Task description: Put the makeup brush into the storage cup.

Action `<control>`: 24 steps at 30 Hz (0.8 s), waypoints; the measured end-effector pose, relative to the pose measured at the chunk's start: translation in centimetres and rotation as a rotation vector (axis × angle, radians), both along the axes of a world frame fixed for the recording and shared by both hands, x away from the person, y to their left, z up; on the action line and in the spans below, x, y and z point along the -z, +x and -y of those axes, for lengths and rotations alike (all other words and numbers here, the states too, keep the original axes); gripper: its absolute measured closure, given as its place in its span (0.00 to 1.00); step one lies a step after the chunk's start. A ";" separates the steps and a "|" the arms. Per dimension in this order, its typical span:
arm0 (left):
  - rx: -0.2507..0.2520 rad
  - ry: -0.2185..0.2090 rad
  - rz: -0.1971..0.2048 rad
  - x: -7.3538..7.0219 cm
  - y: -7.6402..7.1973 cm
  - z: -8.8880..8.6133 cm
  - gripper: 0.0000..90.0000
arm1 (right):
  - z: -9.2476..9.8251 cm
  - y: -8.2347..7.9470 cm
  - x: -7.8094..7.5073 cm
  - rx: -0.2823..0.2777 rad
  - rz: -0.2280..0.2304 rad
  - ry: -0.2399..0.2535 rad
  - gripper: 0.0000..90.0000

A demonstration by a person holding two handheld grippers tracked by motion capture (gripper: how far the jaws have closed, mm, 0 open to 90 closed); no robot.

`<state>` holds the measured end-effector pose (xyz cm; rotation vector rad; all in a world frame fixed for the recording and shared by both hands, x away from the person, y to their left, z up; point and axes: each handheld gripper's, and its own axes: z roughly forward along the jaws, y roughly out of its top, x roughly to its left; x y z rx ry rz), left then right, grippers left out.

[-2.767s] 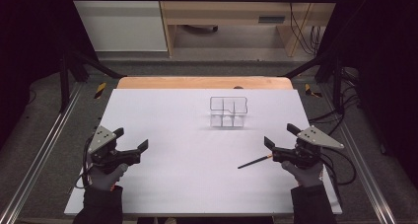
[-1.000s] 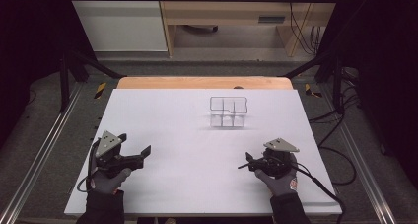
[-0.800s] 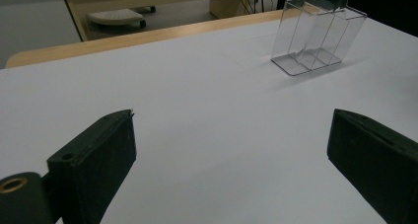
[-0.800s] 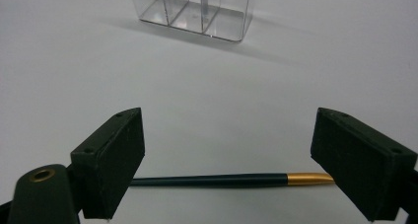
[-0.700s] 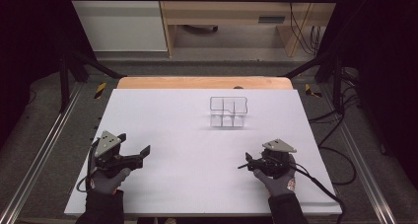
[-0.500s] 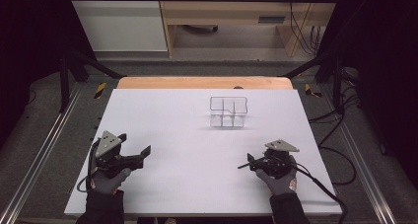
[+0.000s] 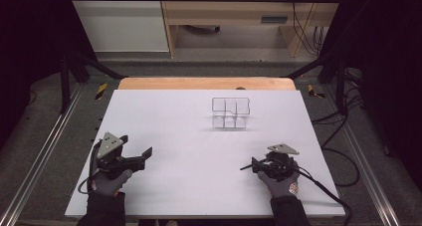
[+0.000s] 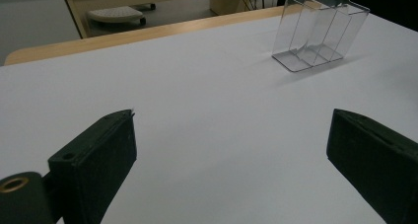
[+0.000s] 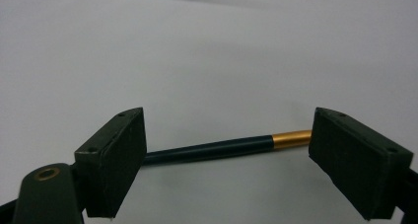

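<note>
Right gripper (image 9: 226, 150): fingers wide, straddling pen (image 9: 212, 150) on counter (image 7: 199, 136), poised to close | left gripper (image 8: 231, 150): wide, empty | organizer (image 7: 230, 113): likely destination

We are seeing a white table (image 7: 199, 136) showing a pale wood edge, a clear, colourless divided box (image 7: 230, 113), and a dark pen (image 9: 212, 150) wearing a gold band; black jaws are fronting both grippers, grey plates topping them, and grey gloves (image 7: 107, 182) covering the hands.
</note>
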<state>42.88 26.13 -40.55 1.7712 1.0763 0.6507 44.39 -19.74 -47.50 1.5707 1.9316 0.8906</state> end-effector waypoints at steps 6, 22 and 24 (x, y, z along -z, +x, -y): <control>0.000 -0.001 0.001 0.0 0.0 0.1 0.05 | -0.3 0.3 0.5 0.015 -0.020 -0.016 0.17; 0.000 -0.002 -0.003 0.1 0.1 0.1 0.05 | -0.3 0.7 0.9 0.021 -0.034 -0.039 0.32; 0.000 -0.002 -0.003 0.1 0.1 0.1 0.05 | -0.3 0.7 0.9 0.016 -0.033 -0.041 0.35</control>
